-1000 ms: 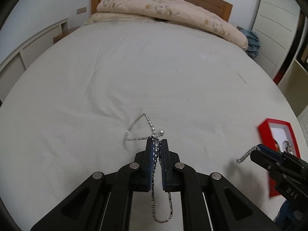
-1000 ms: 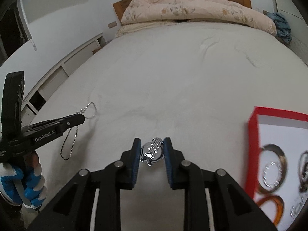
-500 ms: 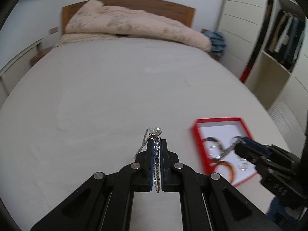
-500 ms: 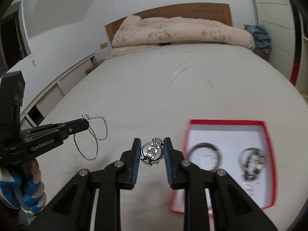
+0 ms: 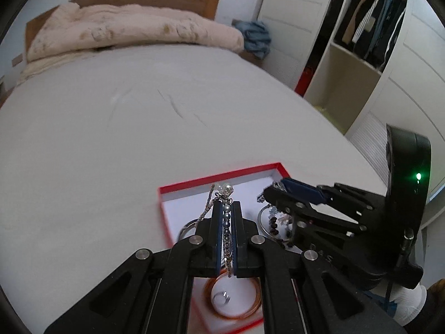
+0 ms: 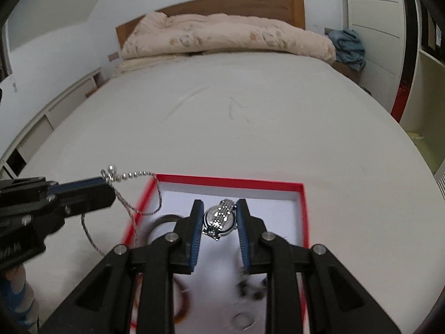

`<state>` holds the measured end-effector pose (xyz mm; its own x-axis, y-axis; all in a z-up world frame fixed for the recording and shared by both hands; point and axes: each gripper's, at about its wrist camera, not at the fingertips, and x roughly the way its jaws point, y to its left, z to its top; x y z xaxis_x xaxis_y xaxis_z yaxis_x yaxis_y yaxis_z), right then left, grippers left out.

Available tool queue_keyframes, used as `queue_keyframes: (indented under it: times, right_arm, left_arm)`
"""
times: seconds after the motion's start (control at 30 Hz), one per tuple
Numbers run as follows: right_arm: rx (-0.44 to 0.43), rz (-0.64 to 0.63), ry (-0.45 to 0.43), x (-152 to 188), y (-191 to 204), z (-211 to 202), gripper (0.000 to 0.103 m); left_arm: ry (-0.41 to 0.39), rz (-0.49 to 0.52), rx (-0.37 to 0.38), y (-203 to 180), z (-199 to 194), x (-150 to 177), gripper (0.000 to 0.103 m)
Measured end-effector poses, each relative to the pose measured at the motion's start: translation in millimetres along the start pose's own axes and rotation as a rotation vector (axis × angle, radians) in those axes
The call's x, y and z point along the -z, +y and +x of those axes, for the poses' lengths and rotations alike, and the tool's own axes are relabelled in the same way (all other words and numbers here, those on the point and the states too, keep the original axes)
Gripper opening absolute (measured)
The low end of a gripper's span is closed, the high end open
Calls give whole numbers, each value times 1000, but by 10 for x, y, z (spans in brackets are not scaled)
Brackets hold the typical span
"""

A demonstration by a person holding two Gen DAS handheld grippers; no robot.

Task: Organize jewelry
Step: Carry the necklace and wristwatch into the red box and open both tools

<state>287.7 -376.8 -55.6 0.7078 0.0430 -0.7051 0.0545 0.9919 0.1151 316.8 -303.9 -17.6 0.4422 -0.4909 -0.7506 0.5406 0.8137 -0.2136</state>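
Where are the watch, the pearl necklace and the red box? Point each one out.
watch (image 6: 220, 220): right wrist view, on its round metal case between the tongs.
pearl necklace (image 5: 226, 216): left wrist view, on its beads between the tongs.
red box (image 6: 230, 180): right wrist view, on its far rim.

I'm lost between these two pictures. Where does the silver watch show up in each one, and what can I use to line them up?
Left wrist view: the silver watch is only a sliver at right of centre, between the right gripper's blue tips.
Right wrist view: low centre, clamped between the two blue pads over the box.
Shared landmark: the red box, and the wooden headboard at the top.
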Motion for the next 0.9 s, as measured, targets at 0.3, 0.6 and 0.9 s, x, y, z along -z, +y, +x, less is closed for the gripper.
queue_keyframes:
  times: [0.3, 0.6, 0.9]
  right_arm:
    - [27, 8, 109, -39, -306, 590, 22]
    - [57, -36, 197, -35, -237, 733, 23]
    - [86, -22, 185, -25, -269, 555, 29]
  left_arm:
    - [83, -5, -84, 47, 749, -13, 5]
    - [146, -35, -90, 206, 898, 44, 7]
    - [128, -43, -88, 197, 740, 145, 39]
